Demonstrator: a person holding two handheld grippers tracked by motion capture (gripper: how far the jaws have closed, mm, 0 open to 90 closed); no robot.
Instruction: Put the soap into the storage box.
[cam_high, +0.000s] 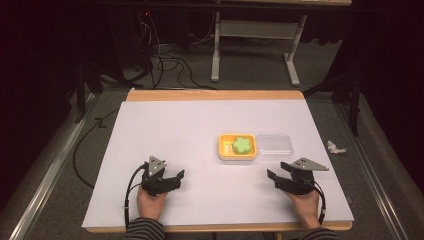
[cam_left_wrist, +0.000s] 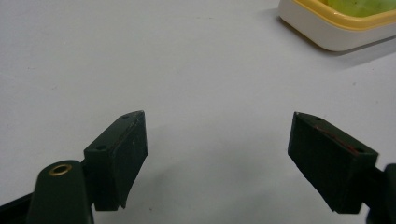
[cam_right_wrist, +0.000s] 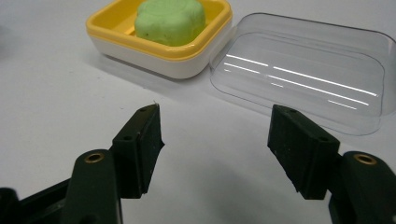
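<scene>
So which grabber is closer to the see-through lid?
Right. The right gripper sits just below the clear lid; the left gripper is far off to its left, past the yellow dish.

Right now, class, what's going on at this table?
A person holds a black two-jaw left gripper and right gripper, both open, empty and low over the white table. Neither touches anything. Between and beyond them sits a yellow-rimmed white soap dish holding a green flower-shaped soap. Its clear plastic lid is off and lies right beside the dish, nearer the right gripper.
</scene>
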